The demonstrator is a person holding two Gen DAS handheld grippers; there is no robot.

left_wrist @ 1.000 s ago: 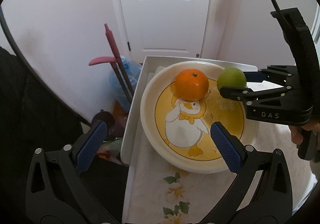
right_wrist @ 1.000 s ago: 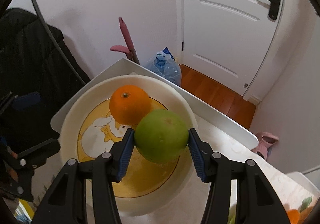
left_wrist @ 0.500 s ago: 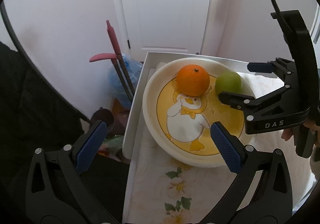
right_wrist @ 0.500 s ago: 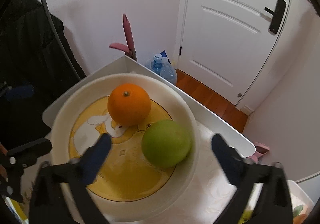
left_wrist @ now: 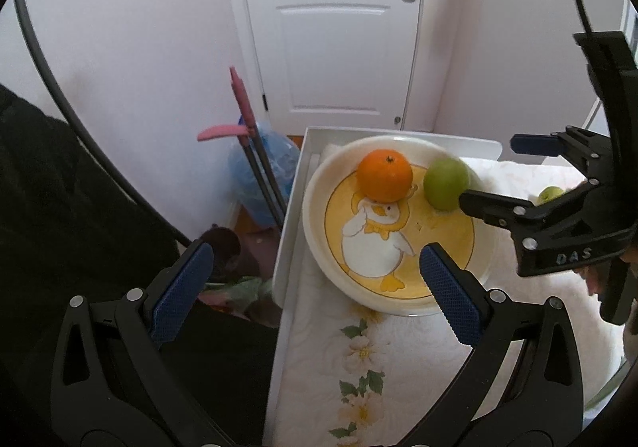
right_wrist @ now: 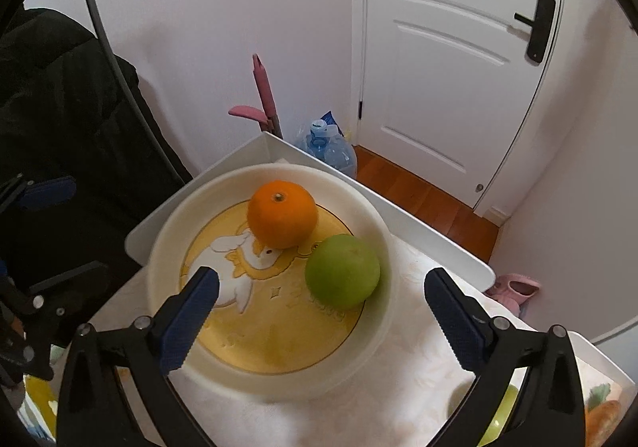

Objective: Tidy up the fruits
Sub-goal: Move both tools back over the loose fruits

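An orange (right_wrist: 282,213) and a green fruit (right_wrist: 342,270) are seen inside the plate (right_wrist: 382,331), just beside each other, the green one against the rim, where rolling away is prevented. The right gripper (right_wrist: 321,313) is held wide and empty above the near side of the plate, clear of both fruits. The left gripper (left_wrist: 315,289) is also spread wide and holds nothing. Another green fruit (left_wrist: 551,193), probably waiting for collection, is partly hidden on the cloth (left_wrist: 398,367).

- The cream bowl (right_wrist: 388,247) is showing a yellow disc with a white duck.
- An orange (right_wrist: 282,215) is glowing bright orange; the green fruit (right_wrist: 342,270) is looking lime.
- The cloth (left_wrist: 361,367) is displaying white flowers, green leaves.
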